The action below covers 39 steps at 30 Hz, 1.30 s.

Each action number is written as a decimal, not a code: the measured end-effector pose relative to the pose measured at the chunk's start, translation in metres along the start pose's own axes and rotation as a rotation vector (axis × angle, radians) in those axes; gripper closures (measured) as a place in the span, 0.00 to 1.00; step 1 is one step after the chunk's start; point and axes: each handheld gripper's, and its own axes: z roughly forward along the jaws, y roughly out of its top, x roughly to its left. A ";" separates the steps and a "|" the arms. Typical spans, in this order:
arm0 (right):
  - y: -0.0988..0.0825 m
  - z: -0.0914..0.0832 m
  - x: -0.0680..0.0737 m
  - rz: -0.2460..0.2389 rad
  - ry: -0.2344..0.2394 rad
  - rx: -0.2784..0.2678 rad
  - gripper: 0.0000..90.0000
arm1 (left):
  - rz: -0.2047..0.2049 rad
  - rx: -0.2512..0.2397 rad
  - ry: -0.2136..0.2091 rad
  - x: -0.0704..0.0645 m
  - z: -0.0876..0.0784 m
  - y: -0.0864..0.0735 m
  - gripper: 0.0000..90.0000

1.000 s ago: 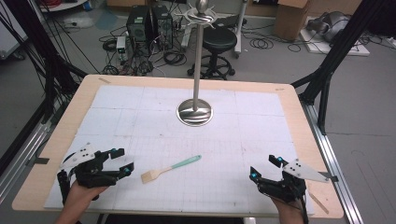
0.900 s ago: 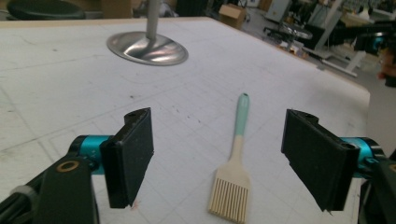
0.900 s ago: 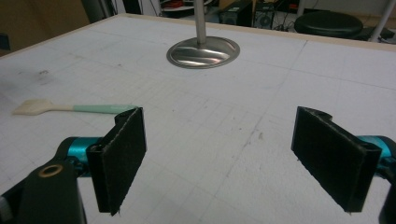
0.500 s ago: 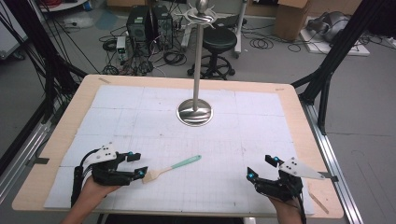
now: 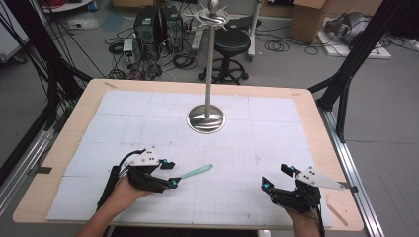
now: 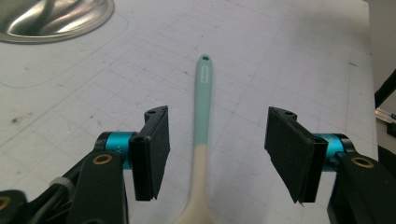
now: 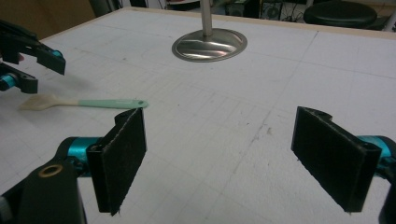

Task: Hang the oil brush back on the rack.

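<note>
Mint-green-handled, cream-headed spatula point(image 5: 190, 174) lies on the white gridded worktop point(image 5: 247, 143) from above, left tongs point(image 5: 171, 175) at its head end, right tongs point(image 5: 276, 178) open, well apart. Left gripper view: jaws open astride its neck point(image 6: 200, 154); closing seems next. Right gripper view: right tongs point(image 7: 219, 158) gape empty.

Quick count of what's around: one counter point(image 5: 64, 148), covered by one white gridded mat point(image 5: 276, 128). On it there's one spatula point(image 5: 196, 172), mint handle with a cream head, and one metal stand point(image 5: 206, 117), a round base plus a single tall pole. Two grippers, the left gripper point(image 5: 171, 174) and the right gripper point(image 5: 276, 178), each with two black jaws. Behind the counter: one black stool point(image 5: 232, 42), two dark computer towers point(image 5: 158, 24), and one cardboard box point(image 5: 304, 22).
</note>
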 end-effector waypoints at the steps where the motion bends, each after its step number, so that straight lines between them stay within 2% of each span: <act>1: 0.000 0.000 0.000 0.000 -0.001 0.000 0.19 | 0.000 0.000 0.000 0.000 0.000 0.000 0.48; 2: 0.000 -0.001 -0.001 0.000 -0.003 -0.002 0.19 | -0.001 0.021 0.001 0.001 0.006 0.000 0.48; 7: 0.000 -0.001 -0.001 0.010 -0.004 -0.003 0.19 | -0.014 0.036 0.009 0.004 0.010 -0.001 0.50; 9: 0.000 -0.001 -0.002 0.006 -0.004 -0.004 0.19 | -0.001 0.058 0.013 0.006 0.012 -0.003 0.52; 15: 0.000 0.000 -0.001 0.006 -0.004 -0.001 0.19 | 0.005 0.101 0.014 0.006 0.017 -0.005 0.59; 16: -0.001 0.000 -0.001 0.010 -0.004 0.000 0.19 | 0.017 0.114 0.009 0.005 0.019 -0.005 0.62; 19: -0.001 0.000 -0.002 0.006 -0.004 -0.002 0.19 | 0.020 0.125 0.012 0.005 0.021 -0.005 0.64; 21: -0.001 0.000 -0.002 0.007 -0.003 -0.001 0.19 | 0.034 0.141 0.019 0.004 0.023 -0.006 0.66; 22: -0.001 0.000 -0.002 0.006 -0.003 -0.001 0.19 | 0.054 0.152 0.029 0.003 0.024 -0.006 0.66; 33: -0.001 -0.001 -0.003 0.011 -0.005 -0.004 0.19 | 0.073 0.158 0.040 0.003 0.024 -0.005 0.76; 35: -0.001 -0.002 -0.002 0.019 -0.008 -0.002 0.19 | 0.071 0.154 0.038 0.003 0.025 -0.005 0.81; 36: -0.001 -0.002 -0.003 0.018 -0.009 -0.002 0.19 | 0.079 0.160 0.030 0.003 0.025 -0.005 0.89; 39: -0.001 -0.002 -0.003 0.018 -0.009 -0.001 0.19 | 0.082 0.157 0.030 0.003 0.025 -0.005 0.90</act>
